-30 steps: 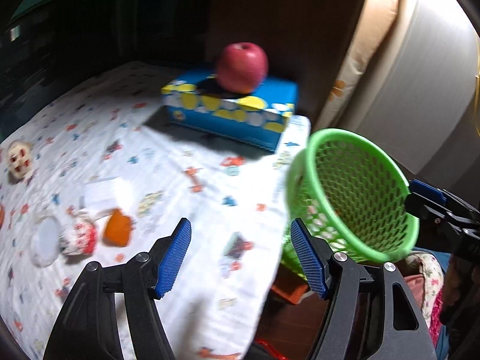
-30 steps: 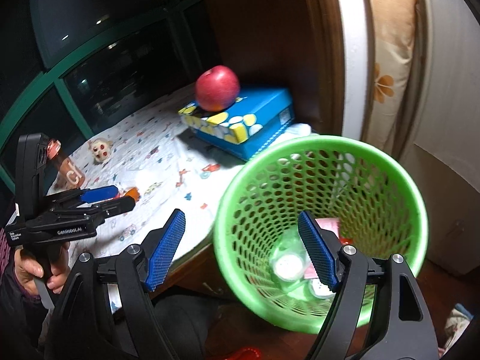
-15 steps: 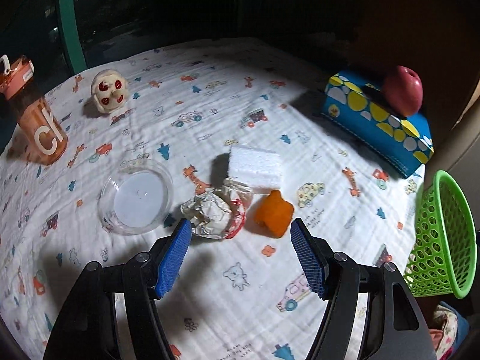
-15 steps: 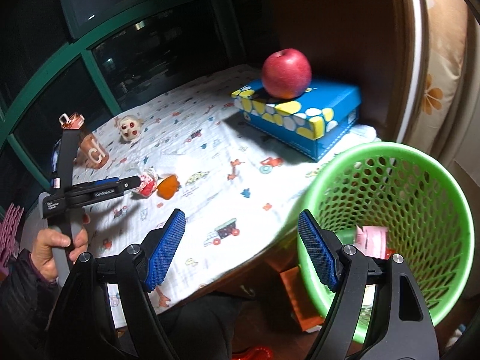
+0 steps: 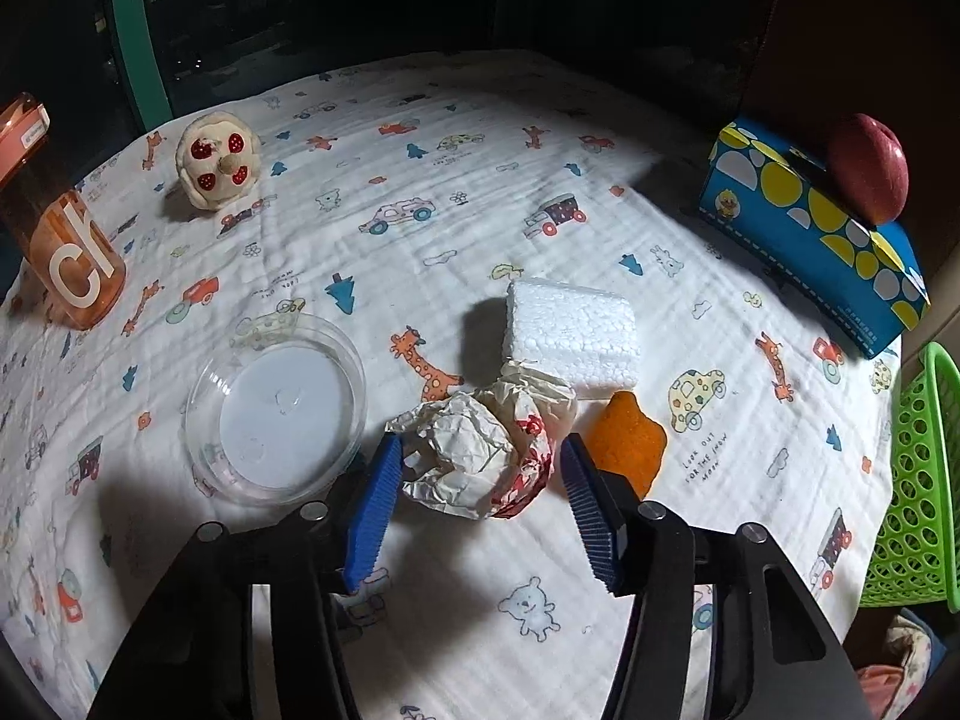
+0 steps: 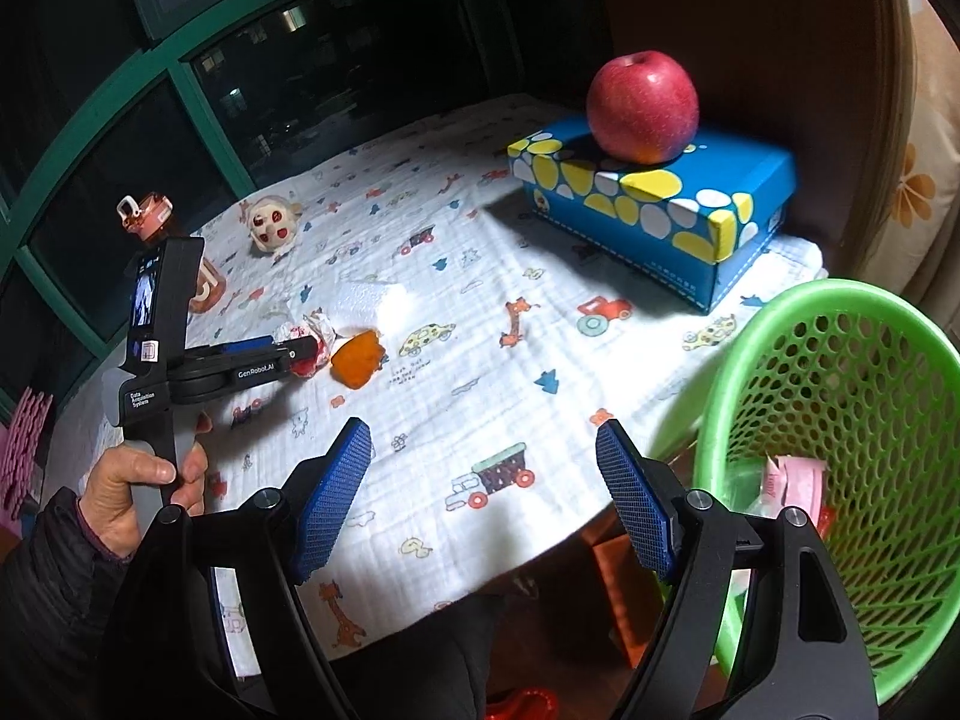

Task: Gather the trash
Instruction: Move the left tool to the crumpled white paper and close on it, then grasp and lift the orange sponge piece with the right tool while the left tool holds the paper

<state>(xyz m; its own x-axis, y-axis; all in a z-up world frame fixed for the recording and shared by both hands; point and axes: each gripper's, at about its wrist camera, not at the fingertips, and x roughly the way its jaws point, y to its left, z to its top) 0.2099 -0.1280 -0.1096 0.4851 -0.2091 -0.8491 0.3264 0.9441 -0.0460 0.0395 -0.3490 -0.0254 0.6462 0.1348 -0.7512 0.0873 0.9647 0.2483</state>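
A crumpled white-and-red paper wrapper lies on the printed tablecloth. My left gripper points down over it, one blue pad on each side, jaws closing. The pads are at its edges, and no firm squeeze shows. Beside the wrapper are an orange scrap, a white foam block and a clear plastic lid. In the right wrist view the left gripper reaches the wrapper next to the orange scrap. My right gripper hangs open and empty over the table's near edge.
A green mesh basket with some trash in it stands off the table's right edge, also seen as the basket. A blue tissue box carries a red apple. An orange bottle and a round toy stand far left.
My left gripper swung from beside the basket over to the table, sank onto the wrapper and narrowed its jaws. The right gripper's view shifted from the basket's inside toward the table.
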